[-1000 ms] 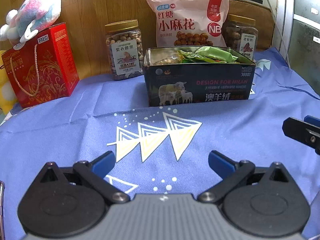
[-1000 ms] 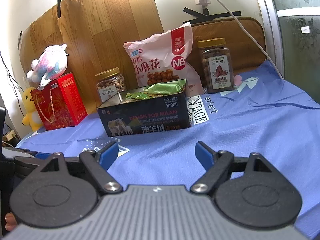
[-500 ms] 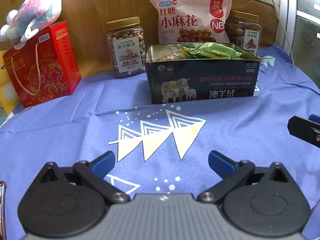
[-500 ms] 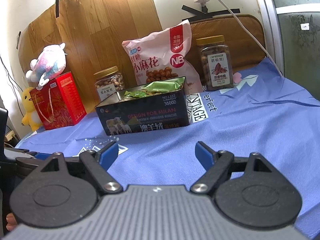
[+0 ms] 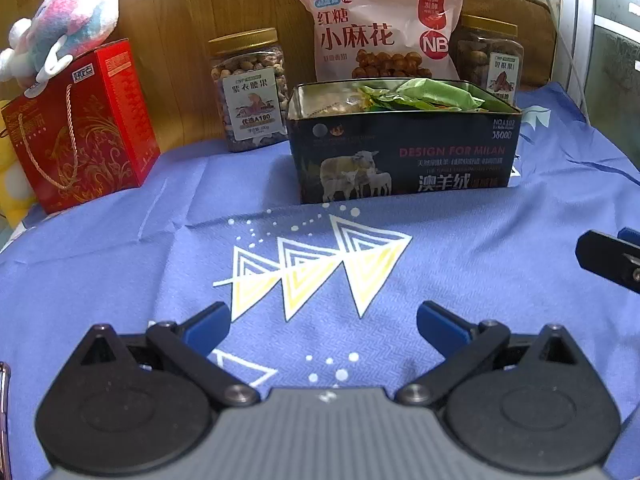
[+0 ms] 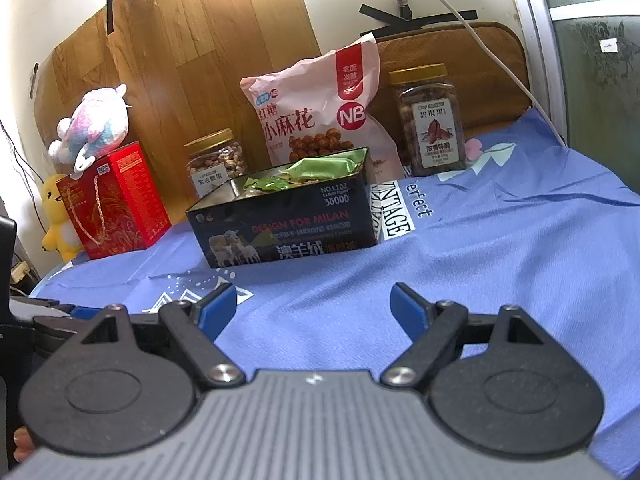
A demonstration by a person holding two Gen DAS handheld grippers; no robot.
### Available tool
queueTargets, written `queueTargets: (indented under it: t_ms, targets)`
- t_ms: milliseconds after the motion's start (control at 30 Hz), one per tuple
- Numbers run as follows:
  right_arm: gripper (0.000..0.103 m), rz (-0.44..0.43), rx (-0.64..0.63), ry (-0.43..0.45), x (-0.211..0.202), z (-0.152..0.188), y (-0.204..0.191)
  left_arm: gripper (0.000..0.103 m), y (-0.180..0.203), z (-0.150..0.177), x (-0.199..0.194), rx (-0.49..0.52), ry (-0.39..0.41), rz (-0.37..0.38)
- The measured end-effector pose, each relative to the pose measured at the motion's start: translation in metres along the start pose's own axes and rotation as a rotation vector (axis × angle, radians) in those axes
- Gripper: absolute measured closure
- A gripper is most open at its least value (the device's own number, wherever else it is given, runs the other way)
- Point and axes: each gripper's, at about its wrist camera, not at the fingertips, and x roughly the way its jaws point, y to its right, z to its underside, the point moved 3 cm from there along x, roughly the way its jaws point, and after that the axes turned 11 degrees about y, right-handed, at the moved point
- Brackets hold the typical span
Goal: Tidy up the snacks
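Jars (image 5: 250,90), bag (image 5: 380,28) behind tin (image 5: 404,152)

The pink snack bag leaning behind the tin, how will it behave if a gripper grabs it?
The pink snack bag looks puffy and soft, so it would likely crumple and sag. It stands leaning, so a push would probably topple it.

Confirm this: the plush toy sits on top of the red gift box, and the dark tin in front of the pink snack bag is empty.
Not empty. The right wrist view shows green packets inside the dark tin. The plush toy does sit on the red gift box, and the pink snack bag stands behind the tin.
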Motion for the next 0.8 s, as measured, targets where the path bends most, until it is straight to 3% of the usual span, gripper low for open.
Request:
queueTargets:
  t_ms: [800]
  targets:
    - [0.017,0.0,-0.003,0.009,-0.002,-0.0015,0.0004,0.0,0.0065,-0.0045,-0.0082,0.036,0.049,0.019]
